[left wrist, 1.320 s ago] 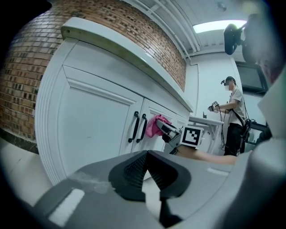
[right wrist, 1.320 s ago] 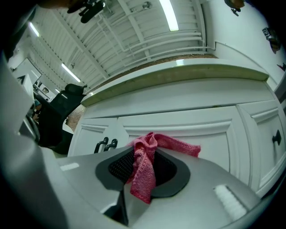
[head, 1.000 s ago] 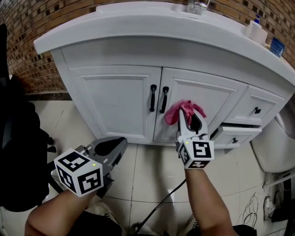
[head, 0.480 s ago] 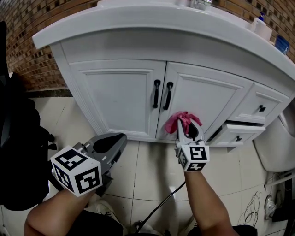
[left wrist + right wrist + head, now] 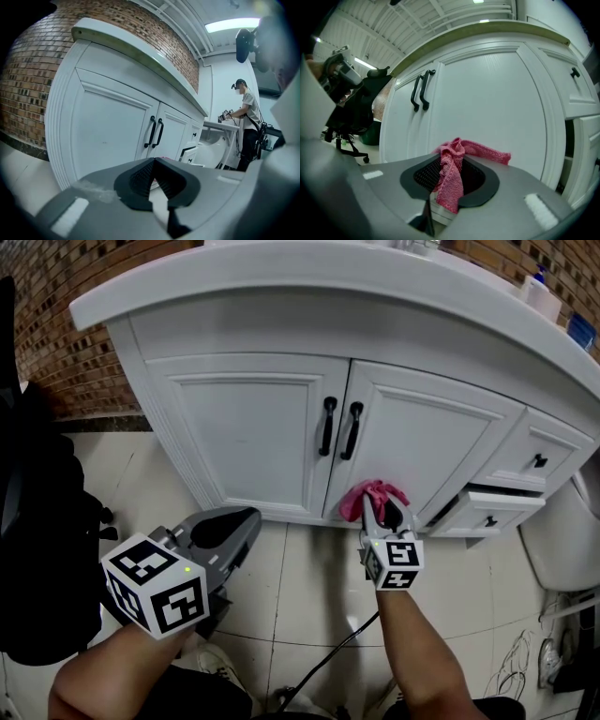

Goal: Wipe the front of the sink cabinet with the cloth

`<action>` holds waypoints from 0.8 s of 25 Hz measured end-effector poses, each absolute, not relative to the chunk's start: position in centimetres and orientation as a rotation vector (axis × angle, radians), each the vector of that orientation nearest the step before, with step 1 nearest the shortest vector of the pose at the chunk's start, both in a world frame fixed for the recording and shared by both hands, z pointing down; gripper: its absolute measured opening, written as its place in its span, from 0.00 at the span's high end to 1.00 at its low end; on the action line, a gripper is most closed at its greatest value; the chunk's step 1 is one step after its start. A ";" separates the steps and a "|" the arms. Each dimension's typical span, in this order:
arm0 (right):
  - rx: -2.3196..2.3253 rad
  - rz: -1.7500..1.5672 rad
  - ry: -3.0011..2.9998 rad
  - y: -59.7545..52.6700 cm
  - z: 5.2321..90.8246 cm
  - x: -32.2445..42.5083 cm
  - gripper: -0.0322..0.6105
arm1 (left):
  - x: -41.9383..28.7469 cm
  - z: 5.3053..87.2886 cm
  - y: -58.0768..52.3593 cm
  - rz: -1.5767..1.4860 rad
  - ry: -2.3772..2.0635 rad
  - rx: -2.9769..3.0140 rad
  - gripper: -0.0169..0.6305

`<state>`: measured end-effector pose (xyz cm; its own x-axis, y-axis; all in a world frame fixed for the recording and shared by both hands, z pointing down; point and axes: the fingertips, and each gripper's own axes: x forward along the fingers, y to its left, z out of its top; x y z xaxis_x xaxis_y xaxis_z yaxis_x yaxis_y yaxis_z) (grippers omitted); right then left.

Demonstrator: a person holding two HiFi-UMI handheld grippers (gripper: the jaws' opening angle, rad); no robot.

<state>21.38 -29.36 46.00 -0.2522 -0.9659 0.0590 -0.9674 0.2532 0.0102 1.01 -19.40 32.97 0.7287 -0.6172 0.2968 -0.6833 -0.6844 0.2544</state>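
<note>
At cabinet foot, right-hand door: right gripper, jaws pinched tight on pink cloth; cloth bunched against the door's lower edge, one tail draped over a jaw. Left gripper: jaws pressed together, nothing between them; held low over tiled floor, apart from sink cabinet. Lower right drawer: standing partly open, contents not visible. Countertop: white bottle near its right end.
</note>
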 end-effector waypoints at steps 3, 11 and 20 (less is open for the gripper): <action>1.873 0.095 -2.425 -29.4 47.7 21.4 0.79 | 0.9 33.0 -19.4 0.266 -1.009 2.580 0.96; 1.825 0.356 -2.371 -29.6 53.5 21.6 0.79 | 0.9 33.2 -19.4 0.270 -1.005 2.579 0.96; 1.777 0.445 -2.299 -29.4 57.0 21.5 0.79 | 0.5 33.4 -19.3 0.280 -1.012 2.569 0.96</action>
